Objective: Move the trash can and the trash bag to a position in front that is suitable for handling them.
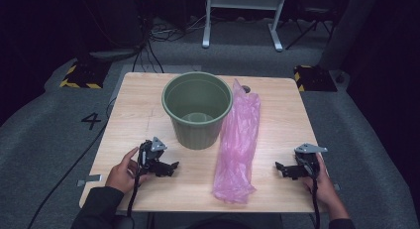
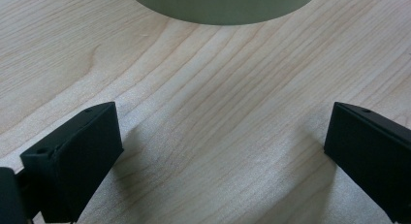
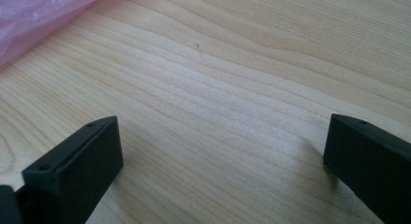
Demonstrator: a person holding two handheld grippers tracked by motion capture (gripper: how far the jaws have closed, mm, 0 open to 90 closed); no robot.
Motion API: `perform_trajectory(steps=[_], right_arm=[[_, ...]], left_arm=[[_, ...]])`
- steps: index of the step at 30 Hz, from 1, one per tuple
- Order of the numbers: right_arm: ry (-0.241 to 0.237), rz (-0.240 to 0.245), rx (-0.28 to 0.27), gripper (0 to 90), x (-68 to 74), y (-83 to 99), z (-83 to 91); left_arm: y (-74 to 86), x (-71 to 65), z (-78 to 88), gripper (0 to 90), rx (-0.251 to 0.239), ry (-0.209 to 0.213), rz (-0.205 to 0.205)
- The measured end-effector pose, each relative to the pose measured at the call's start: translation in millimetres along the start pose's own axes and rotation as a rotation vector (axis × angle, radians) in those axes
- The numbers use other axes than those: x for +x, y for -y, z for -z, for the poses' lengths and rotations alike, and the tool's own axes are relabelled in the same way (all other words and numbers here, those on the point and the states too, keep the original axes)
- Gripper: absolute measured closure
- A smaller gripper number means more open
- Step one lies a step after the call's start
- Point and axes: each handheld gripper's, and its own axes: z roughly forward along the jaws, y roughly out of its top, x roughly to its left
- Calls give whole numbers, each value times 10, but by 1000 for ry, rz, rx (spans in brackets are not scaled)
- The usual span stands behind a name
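Observation:
A green ribbed bucket (image 1: pixel 197 110) stands upright on the wooden table (image 1: pixel 148 100), empty inside; its base (image 2: pixel 223 6) shows in the left gripper view. To its right lies a flattened pink plastic bag (image 1: pixel 238 144), stretched from the far side toward the near edge; a corner of the bag (image 3: pixel 34 15) shows in the right gripper view. My left gripper (image 1: pixel 173 167) rests low at the near left, open, with only bare wood between its jaws. My right gripper (image 1: pixel 279 168) rests at the near right, also open and holding nothing, pointing toward the bag.
A small hole (image 1: pixel 246 89) is in the table's far edge behind the bag. Grey carpet surrounds the table, with cables (image 1: pixel 148 45), a white frame's legs (image 1: pixel 242 21) and yellow-black striped bases (image 1: pixel 81 75) on the floor beyond.

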Motion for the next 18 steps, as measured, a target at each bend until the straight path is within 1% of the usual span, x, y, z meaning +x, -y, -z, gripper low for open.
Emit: perform_trajectory(steps=[2, 3, 4, 5, 7, 8, 10, 11, 12, 13, 14, 15, 16, 18], right_arm=[[-3, 5, -1, 8, 0, 2, 3], [-5, 9, -5, 25, 9, 5, 9], [-4, 37, -20, 48, 28, 11, 22], [4, 54, -30, 54, 51, 15, 30], [17, 87, -50, 98, 97, 20, 43], [16, 102, -58, 109, 118, 24, 51], [11, 101, -55, 108, 113, 19, 49], [7, 97, -52, 109, 106, 17, 46], [9, 95, -44, 139, 94, 10, 55], [14, 85, -45, 190, 93, 6, 62], [7, 74, -51, 193, 91, 4, 73], [-17, 78, -60, 155, 91, 3, 87], [-40, 89, -69, 165, 94, -2, 99], [-56, 115, -89, 174, 124, -25, 126]], left_arm=[[1, -1, 0, 0, 0, 1, 1], [1, -1, -1, 0, -1, 1, 2], [1, -1, -1, 0, -1, 1, 2], [3, -5, 1, 0, -1, -3, 6], [10, -18, 3, 0, -1, -5, 20], [13, -11, 11, 1, 1, -9, 11], [21, -13, 18, 2, -3, -10, 11], [26, -6, 22, 3, -3, -5, 4], [27, -4, 24, 2, -1, -2, 3], [28, -4, 26, 2, 0, 0, 4], [34, -2, 29, 2, -2, 0, 2], [43, -1, 38, 2, -2, 0, 0], [51, -4, 45, 2, -1, 5, -1], [65, -9, 57, 2, -2, 16, -3]])
